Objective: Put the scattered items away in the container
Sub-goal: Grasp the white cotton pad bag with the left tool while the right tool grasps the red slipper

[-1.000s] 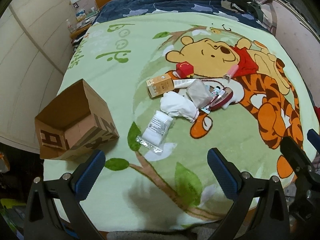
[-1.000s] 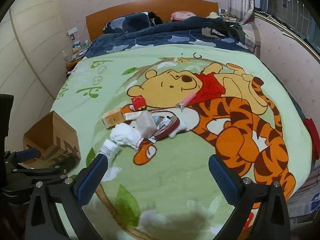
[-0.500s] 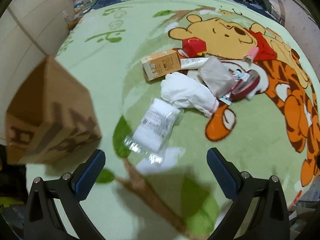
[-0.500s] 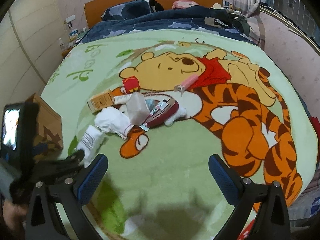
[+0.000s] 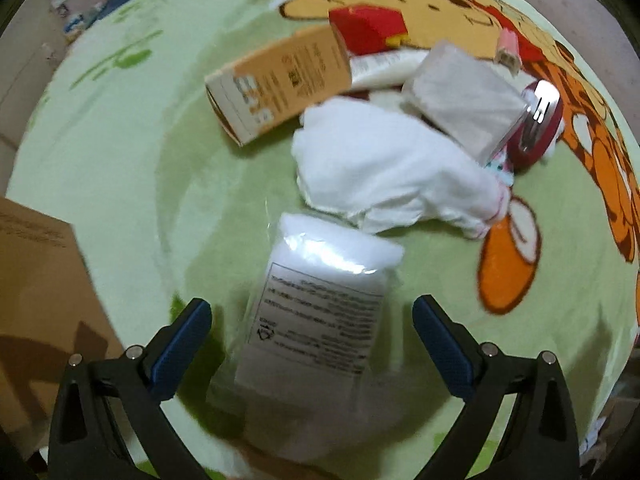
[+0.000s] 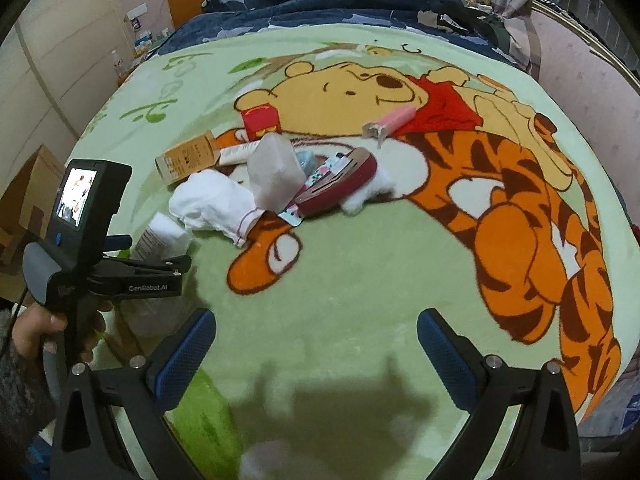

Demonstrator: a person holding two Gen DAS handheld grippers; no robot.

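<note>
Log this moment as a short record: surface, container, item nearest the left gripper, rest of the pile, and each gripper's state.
surface: green cartoon blanket on a bed
container: cardboard box, at the blanket's left edge
nearest item: clear packet of white pads, lying between the open fingers of the left gripper
pile beyond: white cloth, orange carton, red box, tissue pack, maroon case, pink tube
left gripper: open, not yet closed on the packet
right gripper: open, holding nothing, over bare blanket
</note>
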